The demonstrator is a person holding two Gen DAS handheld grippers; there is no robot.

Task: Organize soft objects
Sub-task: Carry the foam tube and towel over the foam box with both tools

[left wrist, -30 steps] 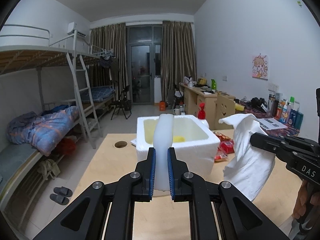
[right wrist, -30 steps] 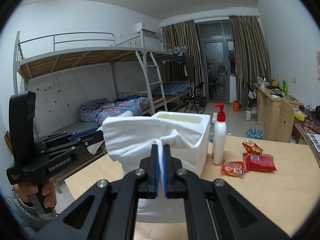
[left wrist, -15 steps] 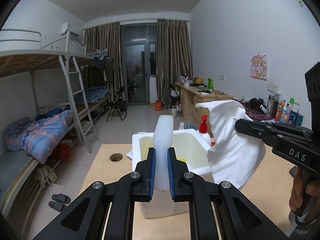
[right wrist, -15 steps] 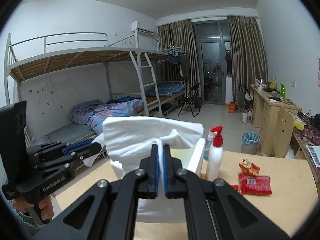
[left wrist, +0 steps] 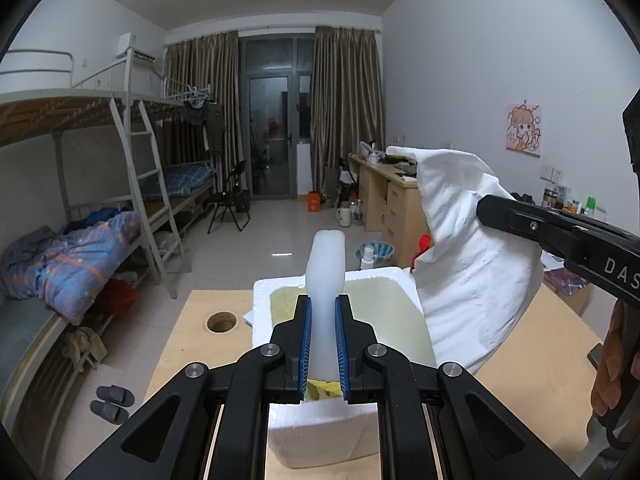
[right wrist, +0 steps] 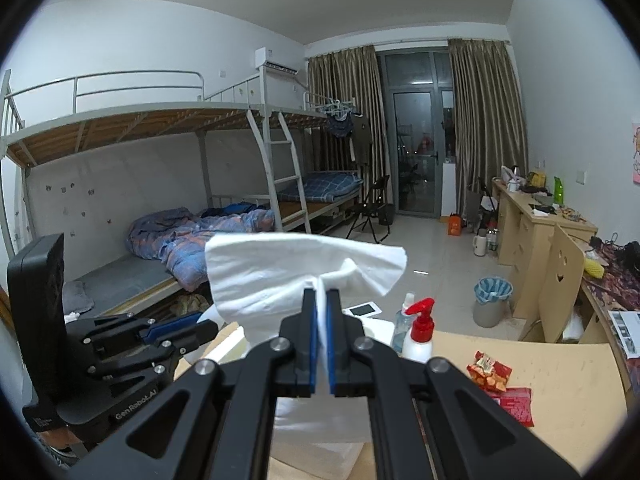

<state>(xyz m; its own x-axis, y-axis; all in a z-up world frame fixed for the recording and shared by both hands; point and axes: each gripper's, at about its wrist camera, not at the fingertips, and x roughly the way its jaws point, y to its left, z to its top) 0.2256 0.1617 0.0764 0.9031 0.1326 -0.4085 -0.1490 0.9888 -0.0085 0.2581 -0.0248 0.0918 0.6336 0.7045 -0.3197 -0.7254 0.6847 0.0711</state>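
1. While your left gripper [left wrist: 323, 320] points out over the table, its blue pads pinch a white cloth [left wrist: 325, 280] that stands upright between them as a narrow folded edge.
2. Your right gripper [right wrist: 322, 316] has its jaws pressed together on a fold of the same white cloth, which spreads wide above the pads and droops to either side.
3. In the left view that cloth hangs in a loose curve from your right gripper, above the right edge of the foam box [left wrist: 320, 436].
4. The foam box sits on the wooden table [left wrist: 532, 376], open at the top, with a yellowish inside; something yellow shows just under your left pads, too hidden to name.
5. Your hand [left wrist: 614, 364] grips the right tool's handle at the far right edge of the left view.
6. Just beyond the box, in the right view, stand a spray bottle with a red nozzle [right wrist: 419, 336] and a clear bottle [right wrist: 402, 320] beside it, nearly touching.
7. Red snack packets [right wrist: 490, 370] lie on the table to the right of the bottles, apart from them.
8. A round hole [left wrist: 221, 321] is cut in the table to the left of the box.
9. Farther off, a blue bin [right wrist: 492, 300] stands on the floor, a bunk bed [right wrist: 160, 132] with a rumpled blanket lines the left wall, and brown curtains [left wrist: 344, 108] frame the glass door at the end.
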